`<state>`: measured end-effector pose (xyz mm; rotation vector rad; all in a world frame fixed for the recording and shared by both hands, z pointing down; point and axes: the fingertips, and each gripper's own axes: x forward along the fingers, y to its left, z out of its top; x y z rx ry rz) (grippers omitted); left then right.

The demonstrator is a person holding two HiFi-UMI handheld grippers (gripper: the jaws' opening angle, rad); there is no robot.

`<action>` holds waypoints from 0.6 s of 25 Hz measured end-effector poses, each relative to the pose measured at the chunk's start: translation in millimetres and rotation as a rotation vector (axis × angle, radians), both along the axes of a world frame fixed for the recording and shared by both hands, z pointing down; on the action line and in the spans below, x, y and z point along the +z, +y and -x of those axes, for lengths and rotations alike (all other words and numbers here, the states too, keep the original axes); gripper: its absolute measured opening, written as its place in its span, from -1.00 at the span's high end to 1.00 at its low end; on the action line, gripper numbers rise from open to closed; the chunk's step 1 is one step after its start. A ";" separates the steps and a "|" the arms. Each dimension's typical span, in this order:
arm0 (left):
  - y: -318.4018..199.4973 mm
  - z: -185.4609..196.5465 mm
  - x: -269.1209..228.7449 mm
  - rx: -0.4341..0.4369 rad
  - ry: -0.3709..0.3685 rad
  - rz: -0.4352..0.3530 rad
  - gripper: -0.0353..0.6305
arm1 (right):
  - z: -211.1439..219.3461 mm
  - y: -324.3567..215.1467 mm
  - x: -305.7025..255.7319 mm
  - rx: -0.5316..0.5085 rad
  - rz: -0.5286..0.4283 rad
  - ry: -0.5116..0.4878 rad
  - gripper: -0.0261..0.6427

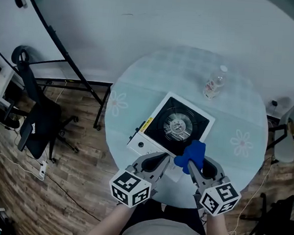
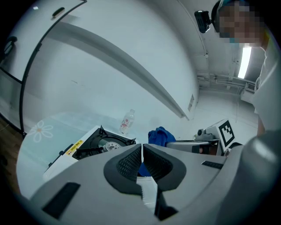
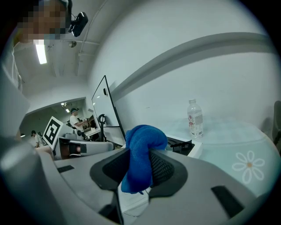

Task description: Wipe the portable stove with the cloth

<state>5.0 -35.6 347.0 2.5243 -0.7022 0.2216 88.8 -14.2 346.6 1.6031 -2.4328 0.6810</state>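
A clear plastic water bottle (image 1: 215, 83) stands well behind the white portable stove with a black burner top (image 1: 172, 126). Both are on the round pale table with flower prints (image 1: 133, 95). A black office chair (image 1: 38, 118) sits off to the left on the wood floor (image 1: 71, 179). The right gripper (image 1: 190, 165) clamps the bunched blue cloth (image 1: 192, 152) (it bulges above the jaws) at the stove's near right corner. The left gripper (image 1: 164, 160), its jaws pressed together on nothing, points at the stove's near edge, just beside the right one.

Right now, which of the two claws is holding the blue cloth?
The right claw: its jaws pinch the blue cloth. The left claw is shut with nothing between its jaws.
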 end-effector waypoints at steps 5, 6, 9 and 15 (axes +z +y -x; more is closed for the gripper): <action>-4.7 -10.3 5.6 0.022 -0.006 0.011 0.81 | -3.6 -4.7 0.7 -0.004 0.012 0.017 0.50; -5.9 -12.8 6.4 0.026 -0.014 0.007 0.81 | -6.1 -5.5 0.1 -0.001 0.010 0.017 0.50; -8.9 -21.2 5.1 0.024 -0.018 0.003 0.81 | -17.4 -6.8 -1.3 0.006 0.007 0.014 0.50; -17.7 -38.6 4.9 -0.018 -0.012 0.015 0.81 | -40.0 -13.7 4.4 -0.015 0.028 0.014 0.50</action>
